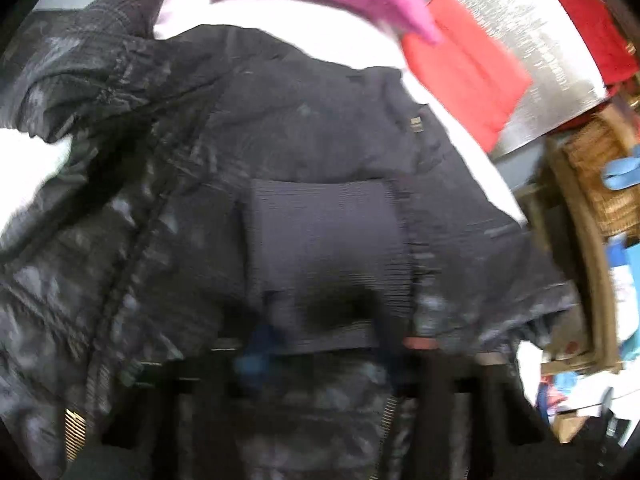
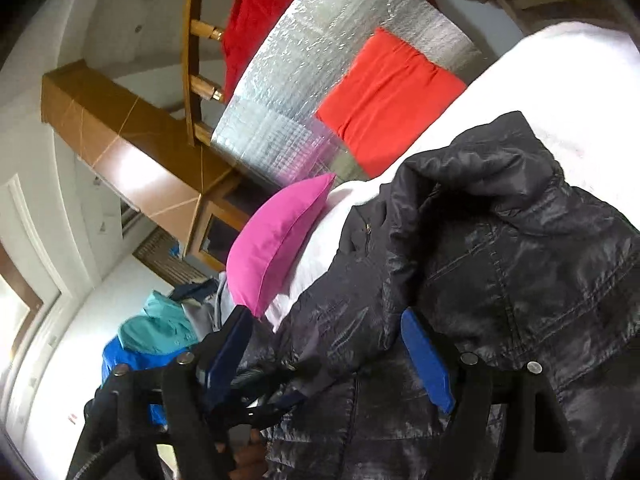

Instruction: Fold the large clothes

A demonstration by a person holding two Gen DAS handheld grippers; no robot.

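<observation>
A large black quilted jacket [image 1: 168, 184] lies on a white bed [image 1: 360, 52] and fills the left wrist view. Its ribbed sleeve cuff [image 1: 324, 248] lies just in front of my left gripper [image 1: 332, 344]. The gripper's fingers are blurred and partly covered by the cuff, so I cannot tell how they stand. In the right wrist view the jacket [image 2: 500, 240] has its collar raised. My right gripper [image 2: 328, 344] is open, its blue pads [image 2: 426, 360] on either side of a fold of the jacket, not pinching it.
A pink pillow [image 2: 276, 240] and a folded red cloth [image 2: 388, 100] lie on the bed near a silver foil mat [image 2: 304, 80]. Blue and teal clothes [image 2: 152, 336] are piled beside the bed. A wicker basket [image 1: 592, 176] stands at the right.
</observation>
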